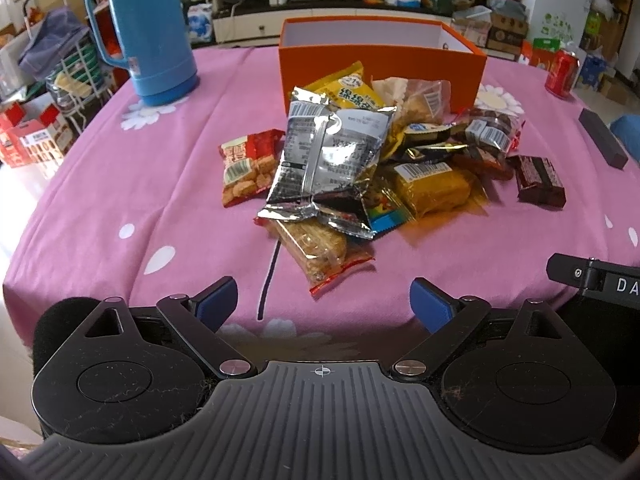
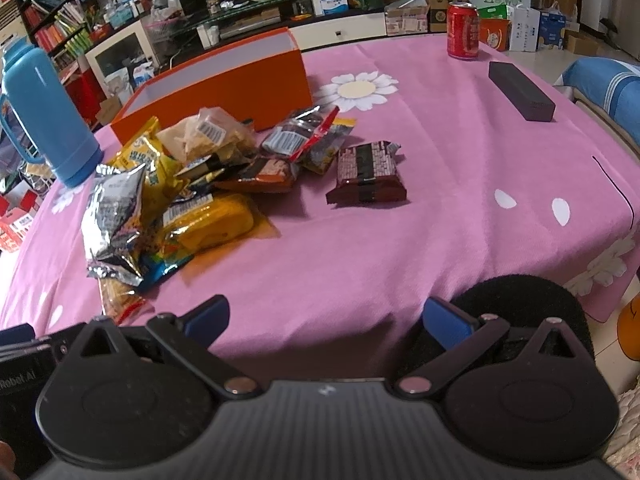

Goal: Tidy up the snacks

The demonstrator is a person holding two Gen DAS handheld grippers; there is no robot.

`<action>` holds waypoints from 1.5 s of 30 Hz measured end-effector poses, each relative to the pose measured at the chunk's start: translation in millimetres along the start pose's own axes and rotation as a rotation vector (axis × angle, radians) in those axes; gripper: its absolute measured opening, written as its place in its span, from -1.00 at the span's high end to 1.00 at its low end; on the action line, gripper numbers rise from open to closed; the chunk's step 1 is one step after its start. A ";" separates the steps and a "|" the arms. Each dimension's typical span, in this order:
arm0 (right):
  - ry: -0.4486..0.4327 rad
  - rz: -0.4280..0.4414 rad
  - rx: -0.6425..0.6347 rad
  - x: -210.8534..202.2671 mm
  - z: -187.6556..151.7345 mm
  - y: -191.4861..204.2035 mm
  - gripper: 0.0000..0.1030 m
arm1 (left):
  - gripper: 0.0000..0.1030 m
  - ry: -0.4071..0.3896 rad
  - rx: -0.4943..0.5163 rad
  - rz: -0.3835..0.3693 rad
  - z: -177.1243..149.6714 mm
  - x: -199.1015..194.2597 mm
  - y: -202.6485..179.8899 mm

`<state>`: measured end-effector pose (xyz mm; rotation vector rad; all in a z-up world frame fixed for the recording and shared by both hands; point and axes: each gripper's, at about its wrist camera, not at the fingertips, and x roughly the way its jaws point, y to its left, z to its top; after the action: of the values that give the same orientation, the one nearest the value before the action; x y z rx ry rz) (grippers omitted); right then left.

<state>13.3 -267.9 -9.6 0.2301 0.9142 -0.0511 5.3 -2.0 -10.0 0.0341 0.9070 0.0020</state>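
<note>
A pile of snack packets lies on the pink tablecloth in front of an open orange box (image 1: pixel 380 68) (image 2: pixel 224 80). A silver foil bag (image 1: pixel 328 156) (image 2: pixel 114 216) lies on top of the pile. A red packet (image 1: pixel 246 166) lies at its left and a dark brown packet (image 1: pixel 540 180) (image 2: pixel 368 174) at its right. A yellow packet (image 1: pixel 436 186) (image 2: pixel 208 220) is in the middle. My left gripper (image 1: pixel 324 304) is open and empty near the table's front edge, short of the pile. My right gripper (image 2: pixel 326 320) is open and empty, right of the pile.
A blue thermos (image 1: pixel 148 32) (image 2: pixel 44 116) stands at the back left. A red soda can (image 1: pixel 562 74) (image 2: pixel 463 30) and a black oblong block (image 1: pixel 602 142) (image 2: pixel 520 90) are at the right. The flowered pink tablecloth (image 2: pixel 440 240) drops off at the front edge.
</note>
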 end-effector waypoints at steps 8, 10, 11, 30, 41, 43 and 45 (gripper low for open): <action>0.009 -0.002 0.004 4.0 -0.5 -0.1 -0.99 | -0.47 0.014 0.002 0.004 -0.3 4.5 0.3; 0.006 0.001 0.000 3.6 0.0 1.0 -0.99 | -0.48 0.012 -0.002 0.000 0.3 4.2 1.5; 0.003 0.004 -0.004 3.3 0.2 1.9 -0.99 | -0.48 0.010 -0.006 -0.002 1.0 4.0 2.3; -0.080 -0.010 -0.028 -8.1 3.1 3.4 -0.99 | -0.48 0.018 -0.007 0.001 0.9 7.3 1.9; -0.056 0.004 -0.025 -5.4 1.3 4.4 -0.99 | -0.48 0.021 -0.007 0.000 0.0 7.9 1.8; -0.055 0.003 -0.028 -5.0 1.2 5.1 -0.99 | -0.48 0.023 -0.007 -0.001 -0.2 8.2 1.9; -0.055 0.001 -0.032 -4.9 0.7 5.9 -0.99 | -0.48 0.025 -0.008 -0.002 -0.5 8.6 2.5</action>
<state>11.7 -262.6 -4.3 0.1984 0.8597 -0.0415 10.3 0.6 -17.0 0.0258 0.9321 0.0042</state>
